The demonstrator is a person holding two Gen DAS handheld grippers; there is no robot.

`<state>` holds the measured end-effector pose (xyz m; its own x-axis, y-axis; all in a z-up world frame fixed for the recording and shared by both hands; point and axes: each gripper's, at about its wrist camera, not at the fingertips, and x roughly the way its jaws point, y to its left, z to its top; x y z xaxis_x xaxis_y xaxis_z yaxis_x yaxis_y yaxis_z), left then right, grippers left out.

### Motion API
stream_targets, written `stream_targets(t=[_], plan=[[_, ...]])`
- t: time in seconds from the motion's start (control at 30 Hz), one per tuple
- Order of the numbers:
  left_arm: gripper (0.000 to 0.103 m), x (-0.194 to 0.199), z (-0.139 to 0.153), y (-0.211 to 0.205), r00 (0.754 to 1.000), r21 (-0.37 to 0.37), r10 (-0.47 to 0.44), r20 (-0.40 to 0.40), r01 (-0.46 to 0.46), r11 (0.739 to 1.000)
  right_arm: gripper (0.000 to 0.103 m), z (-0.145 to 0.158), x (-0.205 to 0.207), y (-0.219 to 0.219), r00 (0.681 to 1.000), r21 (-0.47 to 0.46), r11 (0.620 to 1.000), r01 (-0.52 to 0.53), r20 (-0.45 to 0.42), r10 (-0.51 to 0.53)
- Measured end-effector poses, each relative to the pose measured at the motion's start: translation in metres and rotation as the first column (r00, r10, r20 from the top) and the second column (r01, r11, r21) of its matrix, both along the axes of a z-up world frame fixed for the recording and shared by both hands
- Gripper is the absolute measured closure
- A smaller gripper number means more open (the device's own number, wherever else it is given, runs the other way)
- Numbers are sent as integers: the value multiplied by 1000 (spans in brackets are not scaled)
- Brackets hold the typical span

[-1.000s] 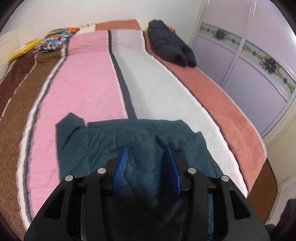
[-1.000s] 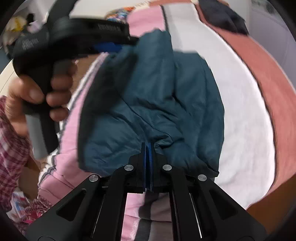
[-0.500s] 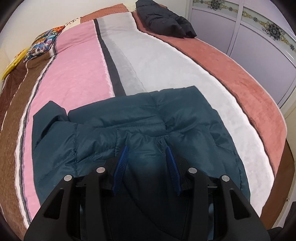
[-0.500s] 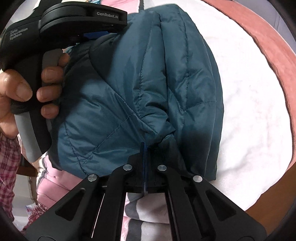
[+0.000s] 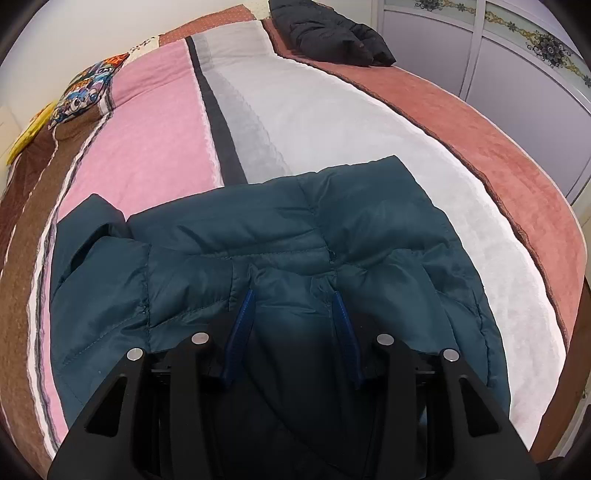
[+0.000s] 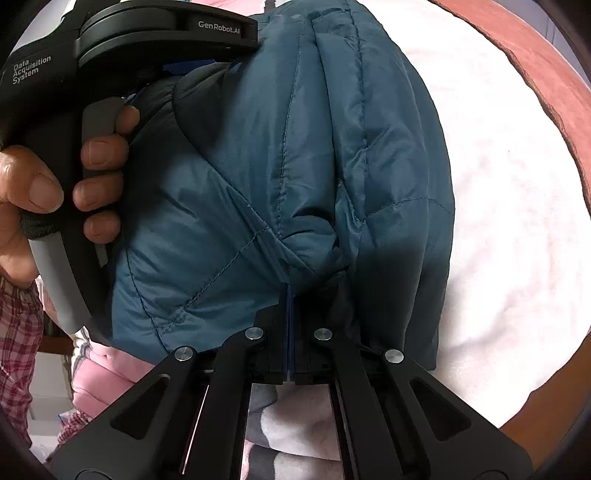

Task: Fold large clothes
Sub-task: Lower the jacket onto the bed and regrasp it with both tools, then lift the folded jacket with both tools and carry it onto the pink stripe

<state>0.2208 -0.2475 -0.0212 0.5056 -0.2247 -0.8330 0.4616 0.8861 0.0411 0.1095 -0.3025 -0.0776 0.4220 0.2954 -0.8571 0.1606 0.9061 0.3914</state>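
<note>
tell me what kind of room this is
Most likely a bedroom in a home. A wide bed covered by a striped blanket fills the left wrist view, a patterned pillow lies at its far end, and lilac wardrobe doors with floral trim stand beside it.

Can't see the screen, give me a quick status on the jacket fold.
Left tongs open over teal jacket. Right tongs shut on jacket edge. Jacket on striped blanket. Black garment far off, nothing blocking.
</note>
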Motion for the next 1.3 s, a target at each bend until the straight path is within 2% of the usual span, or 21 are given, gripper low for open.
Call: stream_targets(t=[0.23,0.6,0.8,1.0,1.3], plan=[[59,0,-1,0,1000,-1,1,-1,-1,1000,103,3,1,-10,1000,1,1000,4,-1,-4],[59,3,5,5,1000,-28,21,-18,-22,999,103,7,1,0,1000,-11,1000,18,-11,-18],[58,-4,20,10,999,-57,33,-15,-34,998,103,11,0,6,1000,-33,999,21,-11,-21],[51,-17,43,17,999,-88,34,14,-33,996,103,13,0,9,999,-38,999,33,-11,-33],[51,-41,72,33,998,-119,25,61,-17,993,103,17,-3,15,999,-60,997,44,-2,-44]])
